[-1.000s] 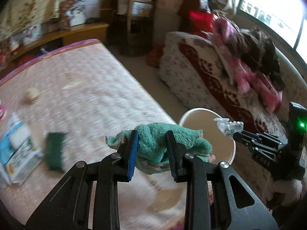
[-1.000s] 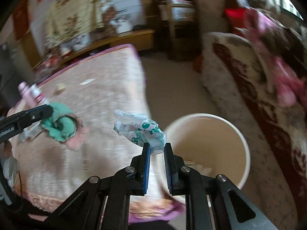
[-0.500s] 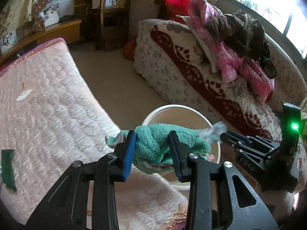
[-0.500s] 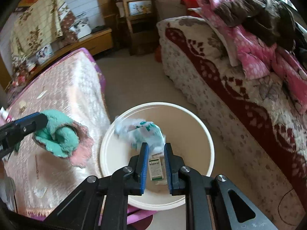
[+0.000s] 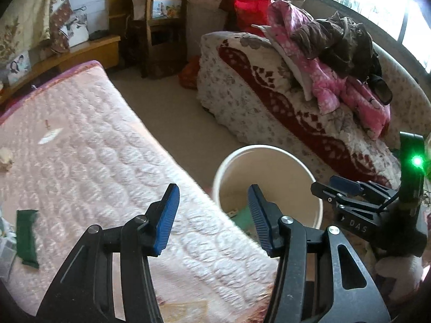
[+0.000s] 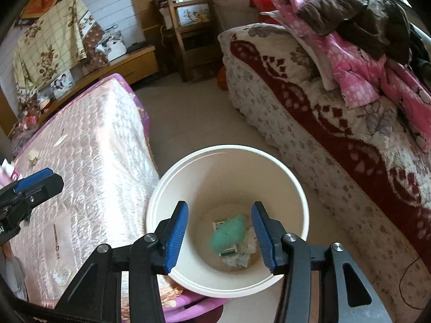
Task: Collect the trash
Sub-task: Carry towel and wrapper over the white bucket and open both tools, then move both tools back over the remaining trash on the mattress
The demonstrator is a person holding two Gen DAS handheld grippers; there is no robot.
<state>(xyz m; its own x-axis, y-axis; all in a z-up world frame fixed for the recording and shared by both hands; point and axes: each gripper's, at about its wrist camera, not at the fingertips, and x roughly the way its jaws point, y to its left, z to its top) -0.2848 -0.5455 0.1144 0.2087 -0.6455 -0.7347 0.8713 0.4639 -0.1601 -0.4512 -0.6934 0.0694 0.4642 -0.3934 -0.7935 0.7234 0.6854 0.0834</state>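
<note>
Both tools gape wide and empty over the round white plastic bucket (image 6: 227, 161) on the floor: the right tool (image 6: 219, 231) hangs directly above its mouth, the left tool (image 5: 212, 215) beside its rim. In the bottom lie a fuzzy teal cloth (image 6: 229, 232), crumpled white paper (image 6: 246, 245) and a small green-printed carton (image 6: 227, 251). This drop looks done. Next call, I'd say: swing to the pink quilted mattress (image 5: 94, 148), where a dark green flat pad (image 5: 26, 238), a white scrap (image 5: 49, 136) and a beige lump (image 5: 6, 156) wait. Packaging at the left edge is cut off, hard to identify.
</note>
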